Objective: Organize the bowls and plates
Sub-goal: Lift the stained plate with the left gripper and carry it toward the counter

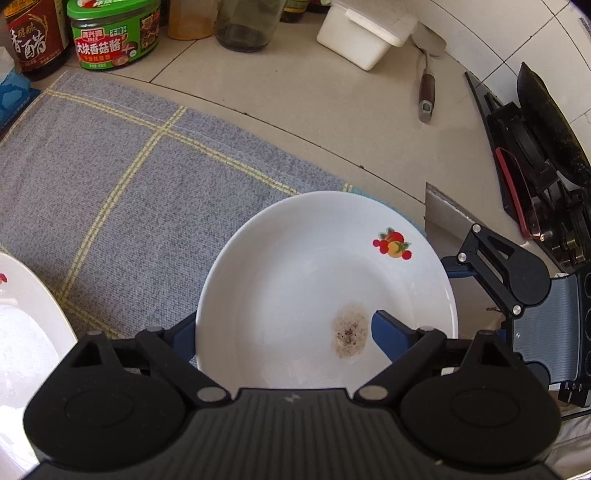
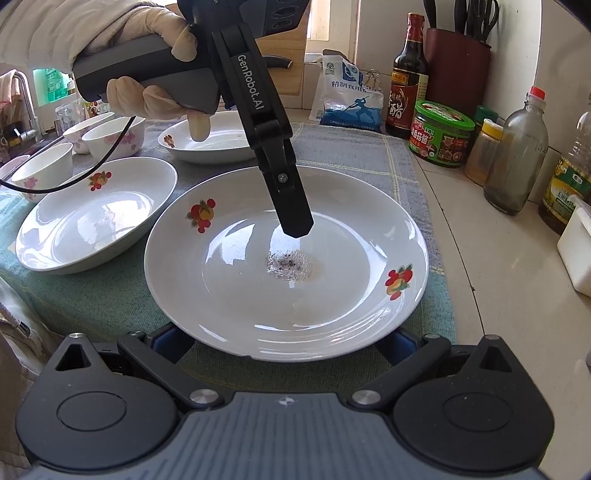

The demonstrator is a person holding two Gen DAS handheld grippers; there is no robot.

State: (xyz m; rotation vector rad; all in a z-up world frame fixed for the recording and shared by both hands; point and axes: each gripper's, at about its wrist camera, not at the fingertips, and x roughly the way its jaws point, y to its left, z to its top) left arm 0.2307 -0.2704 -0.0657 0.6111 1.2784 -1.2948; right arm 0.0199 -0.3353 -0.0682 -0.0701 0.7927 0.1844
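Note:
A white plate with fruit decals and a dark stain (image 1: 325, 280) (image 2: 288, 266) is between both grippers, above the grey checked cloth (image 1: 129, 177). My left gripper (image 1: 284, 332) has one finger (image 2: 291, 206) over the plate's inside and the other under the rim, shut on the plate. My right gripper (image 2: 284, 343) is open, its blue fingertips (image 2: 166, 341) low beneath the plate's near rim, apart from each other. A second plate (image 2: 96, 214) lies to the left, a third (image 2: 207, 140) behind it.
Small floral bowls (image 2: 110, 136) stand at the far left. Sauce bottles (image 2: 408, 74), a green-lidded jar (image 2: 441, 133) (image 1: 114, 33) and a salt bag (image 2: 351, 96) line the wall. A white box (image 1: 365, 33), a spatula (image 1: 426, 88) and a stove (image 1: 535, 162) lie beyond the cloth.

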